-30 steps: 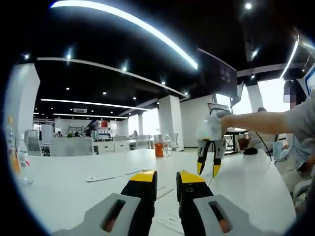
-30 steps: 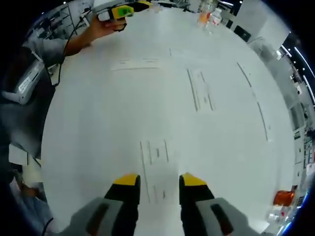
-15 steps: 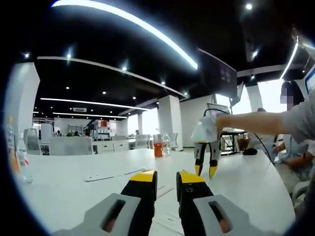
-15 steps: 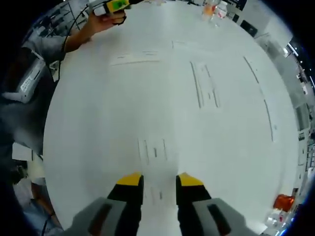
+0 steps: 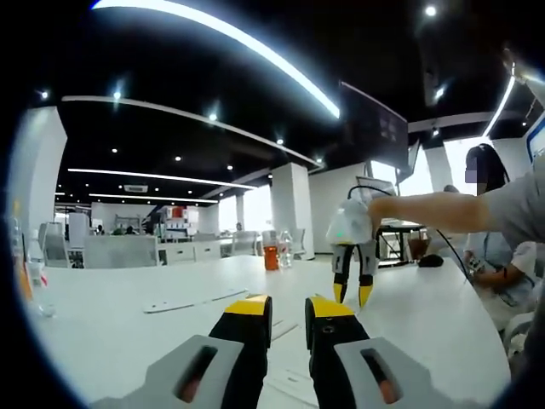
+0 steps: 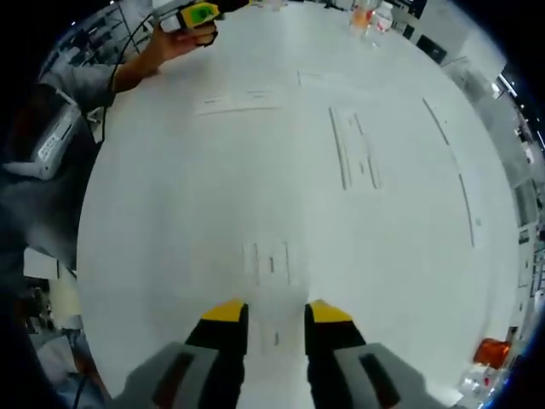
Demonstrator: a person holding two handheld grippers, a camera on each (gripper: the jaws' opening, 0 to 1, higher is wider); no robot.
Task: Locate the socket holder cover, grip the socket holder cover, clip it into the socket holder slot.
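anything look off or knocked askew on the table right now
Nothing stands out. The flat white socket holder pieces lie flat on the white table, apart from each other. The bottles at the far edge stand upright. Nothing is spilled.

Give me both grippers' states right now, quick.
Left gripper: jaws slightly apart, holding nothing.
Right gripper: jaws open, empty, over the white table.
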